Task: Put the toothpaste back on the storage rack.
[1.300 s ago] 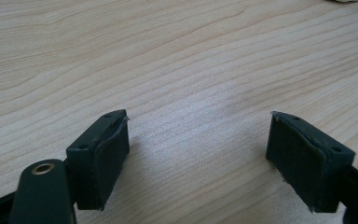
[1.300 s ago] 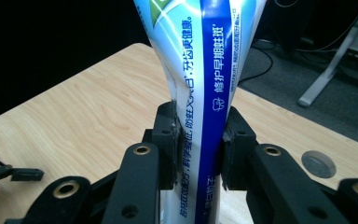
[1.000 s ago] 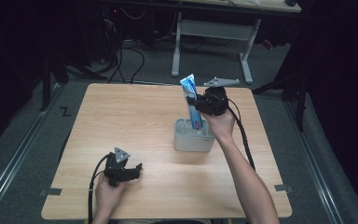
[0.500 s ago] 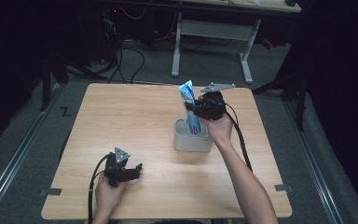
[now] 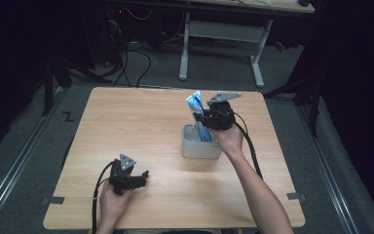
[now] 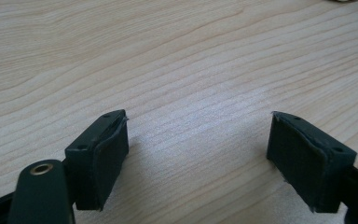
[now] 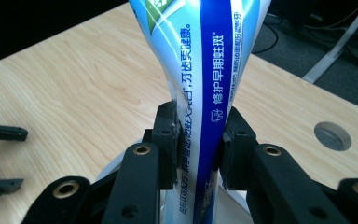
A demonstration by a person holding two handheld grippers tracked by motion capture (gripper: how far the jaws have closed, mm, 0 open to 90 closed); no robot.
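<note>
Wood table [image 5: 141, 122], dark room behind. Right gripper [image 7: 199, 140] pinching tube [image 7: 205, 70] at middle, tube squeezed thin there. Tube stands up in grey cup [image 5: 200, 144], bottom end inside, likely held tight so it won't tip. Right arm reaches out to cup. Left gripper [image 6: 196, 154] spread wide, holding nothing, resting low on table, well apart from cup, at near edge.

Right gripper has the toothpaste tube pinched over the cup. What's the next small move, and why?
Probably ease the tube straight down a little further, then open. The right gripper is shut on its middle, with the lower end already inside the grey cup and the tube standing near upright. Whether it touches the bottom can't be seen. The left gripper sits open on the table, away from the cup.
</note>
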